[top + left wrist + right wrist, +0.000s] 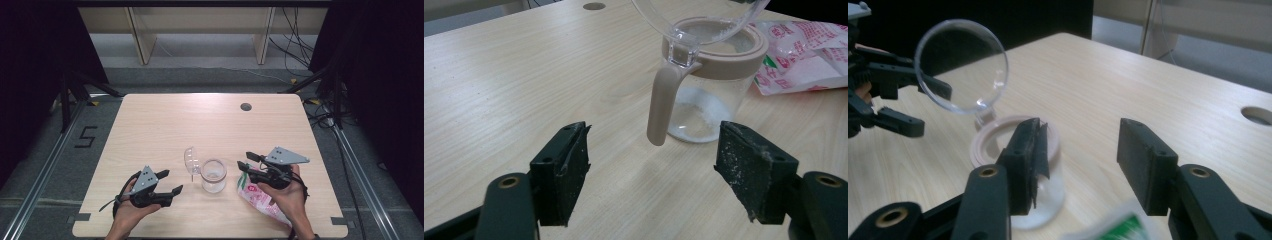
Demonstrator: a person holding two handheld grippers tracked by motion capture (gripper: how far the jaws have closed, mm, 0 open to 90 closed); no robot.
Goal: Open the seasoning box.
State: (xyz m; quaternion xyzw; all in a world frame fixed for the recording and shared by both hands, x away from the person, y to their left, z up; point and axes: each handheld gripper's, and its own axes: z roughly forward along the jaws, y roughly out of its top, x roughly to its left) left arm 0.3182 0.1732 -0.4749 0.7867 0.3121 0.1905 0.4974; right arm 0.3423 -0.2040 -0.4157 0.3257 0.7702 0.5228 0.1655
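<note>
A clear jar (214, 176) with a beige rim stands near the table's front middle, its round clear lid (190, 159) flipped up on the left side. White grains lie in the jar (709, 100), and its beige handle (660, 107) faces my left gripper (654, 145), which is open a little short of it. My left gripper (172, 181) rests left of the jar. My right gripper (244, 160) is open just right of the jar, with nothing between its jaws. A pink and white bag (260, 199) lies under the right hand. The jar (1048, 200) sits behind the right gripper (1080, 135).
A round cable hole (245, 106) is in the table's far right part. The light wood table (165, 120) has open surface behind the jar. Beyond it are shelf legs and cables on the floor.
</note>
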